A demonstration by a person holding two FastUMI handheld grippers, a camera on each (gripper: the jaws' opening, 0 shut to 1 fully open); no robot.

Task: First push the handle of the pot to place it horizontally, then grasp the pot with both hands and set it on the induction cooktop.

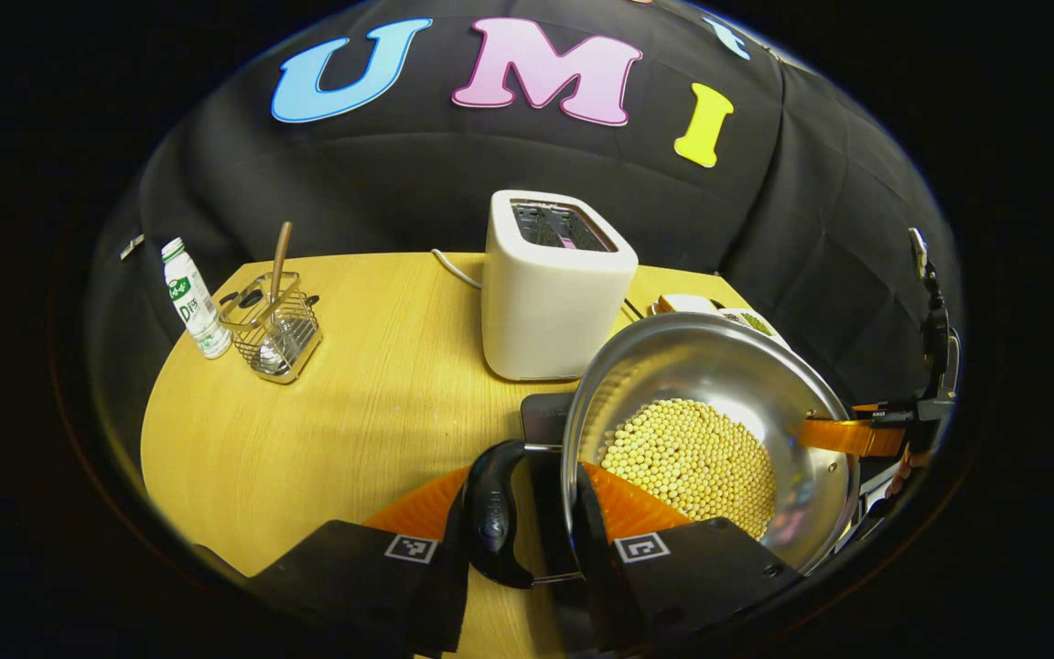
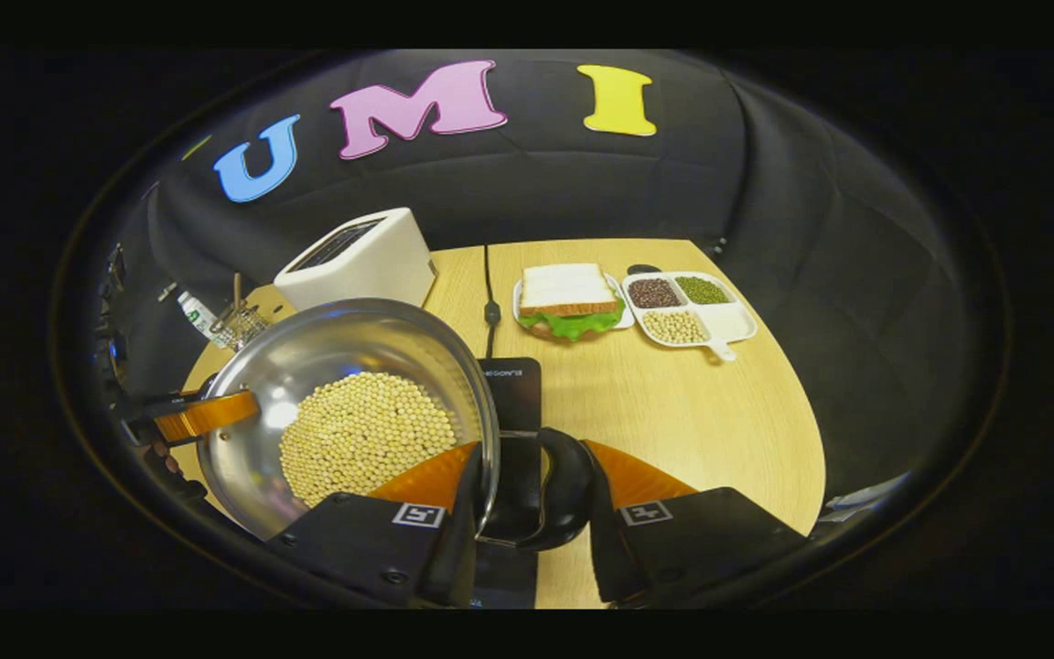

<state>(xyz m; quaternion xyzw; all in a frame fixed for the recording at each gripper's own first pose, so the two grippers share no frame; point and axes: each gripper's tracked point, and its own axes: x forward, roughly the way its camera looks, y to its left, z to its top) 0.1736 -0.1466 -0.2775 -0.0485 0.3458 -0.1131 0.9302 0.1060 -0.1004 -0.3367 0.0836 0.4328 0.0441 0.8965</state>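
Pot (image 1: 719, 384): round, shiny steel, heaped with small pale beans (image 1: 692, 458); centre right of the left gripper view, tilted.
Handles: glossy black loops (image 1: 495, 513) at the rim.
Left tongs (image 1: 527, 549): clenched on one loop.
Right tongs (image 2: 527, 517): clenched on the other loop (image 2: 559, 490).
Cooktop (image 2: 510, 389): dark slab, mostly hidden under the pot.
Counter (image 1: 353, 421): pale wood grain.
Toaster (image 1: 554, 284): boxy, white, behind.

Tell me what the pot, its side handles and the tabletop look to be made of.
Pot: polished metal, probably stainless steel; its wall mirrors the beans. Side handles: glossy dark moulded plastic, by the sheen, on wire brackets. Tabletop: pale wood or wood-look laminate with visible grain; I cannot tell which.
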